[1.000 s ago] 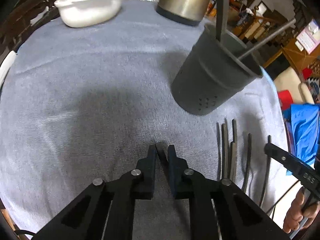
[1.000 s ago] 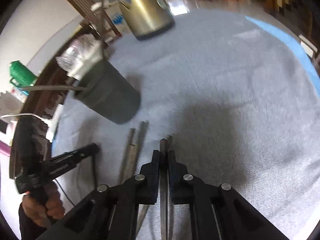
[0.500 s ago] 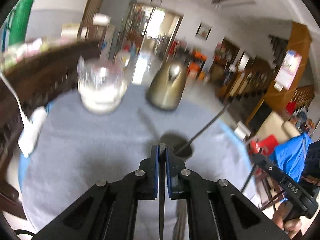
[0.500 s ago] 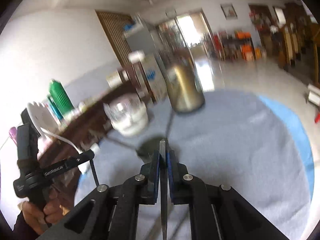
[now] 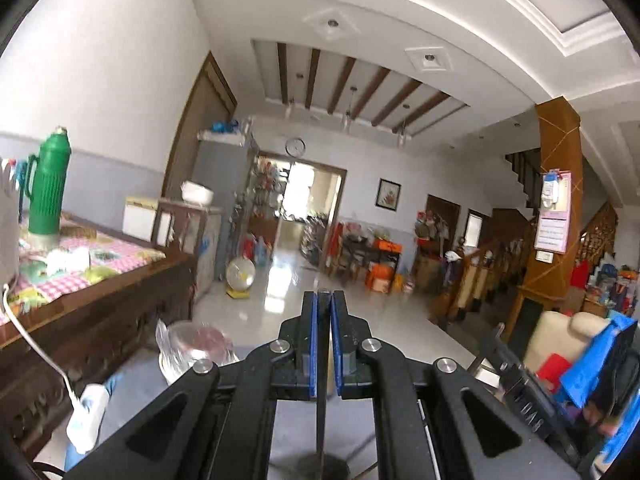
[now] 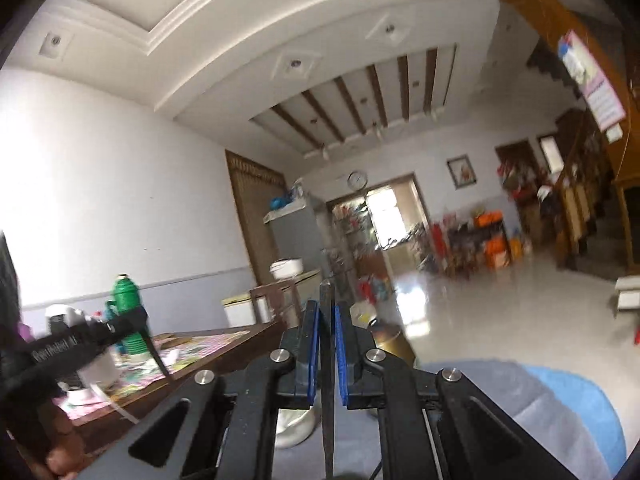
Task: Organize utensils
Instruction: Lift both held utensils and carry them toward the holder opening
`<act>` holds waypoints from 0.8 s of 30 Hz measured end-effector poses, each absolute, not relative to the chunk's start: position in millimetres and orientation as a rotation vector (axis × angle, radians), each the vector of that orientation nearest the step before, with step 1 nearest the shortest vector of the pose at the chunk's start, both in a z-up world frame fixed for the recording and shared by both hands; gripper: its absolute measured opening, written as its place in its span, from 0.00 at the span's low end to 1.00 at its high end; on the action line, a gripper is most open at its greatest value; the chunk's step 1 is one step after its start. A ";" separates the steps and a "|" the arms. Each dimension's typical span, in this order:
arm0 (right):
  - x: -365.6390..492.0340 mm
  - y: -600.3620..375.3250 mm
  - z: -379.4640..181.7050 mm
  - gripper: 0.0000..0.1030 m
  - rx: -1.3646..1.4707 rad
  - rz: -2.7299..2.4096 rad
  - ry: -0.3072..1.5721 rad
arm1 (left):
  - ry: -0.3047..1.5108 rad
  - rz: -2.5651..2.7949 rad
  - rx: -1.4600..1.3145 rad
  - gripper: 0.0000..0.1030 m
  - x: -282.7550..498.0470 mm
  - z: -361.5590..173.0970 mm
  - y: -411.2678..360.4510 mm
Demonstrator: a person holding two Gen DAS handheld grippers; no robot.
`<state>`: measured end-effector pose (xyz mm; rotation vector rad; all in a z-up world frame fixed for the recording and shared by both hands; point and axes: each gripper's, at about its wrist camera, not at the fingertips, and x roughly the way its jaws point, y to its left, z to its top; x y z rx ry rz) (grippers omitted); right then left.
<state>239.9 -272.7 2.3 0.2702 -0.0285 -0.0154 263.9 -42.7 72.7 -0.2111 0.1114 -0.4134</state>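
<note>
1. In the left wrist view, the left gripper (image 5: pixel 324 300) sits at lower centre, tilted up toward the room, and its blue-lined jaws are clamped on a thin dark utensil (image 5: pixel 322 412).
2. That utensil runs straight down the gap between the jaws; its top end just clears the fingertips, and its lower end reaches a dark round shape (image 5: pixel 320 470) at the bottom edge of the frame, which cannot be identified.
3. In the right wrist view, the right gripper (image 6: pixel 327 312) also fills the lower centre, its jaws pressed onto a second dark utensil (image 6: pixel 327 400) that rises a little above the fingertips and runs down out of the bottom edge.
4. The grey cloth-covered table (image 6: pixel 500 384) shows only at the lower right of the right wrist view, with a blue rim beside it.
5. A white bowl (image 6: pixel 296 428) lies at lower centre, partly hidden behind the right gripper's linkage.
6. A green thermos (image 5: pixel 47 188) stands at the left of the left wrist view on a sideboard with a checked cloth.
7. Each view catches the other gripper at its edge: lower right in the left wrist view (image 5: pixel 520 380), left edge in the right wrist view (image 6: pixel 80 338).
</note>
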 end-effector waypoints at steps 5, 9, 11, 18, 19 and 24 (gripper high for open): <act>288.8 -250.0 -29.5 0.08 0.221 -0.068 0.036 | 0.175 -0.380 -0.240 0.07 304.1 37.5 -64.2; 307.9 -246.3 -53.9 0.08 0.209 -0.074 0.124 | 0.260 -0.370 -0.292 0.07 325.2 5.0 -64.0; 309.5 -250.9 -64.5 0.08 0.213 -0.059 0.169 | 0.275 -0.377 -0.294 0.07 327.1 -0.6 -62.9; 301.8 -286.1 -88.0 0.09 0.339 0.017 0.318 | 0.284 -0.404 -0.263 0.07 321.4 15.0 -59.3; 295.9 -295.8 -90.0 0.09 0.370 0.022 0.330 | 0.277 -0.411 -0.263 0.07 319.6 20.4 -58.4; 277.7 -321.1 -92.1 0.31 0.482 0.063 0.361 | 0.210 -0.429 -0.273 0.07 305.8 46.6 -56.4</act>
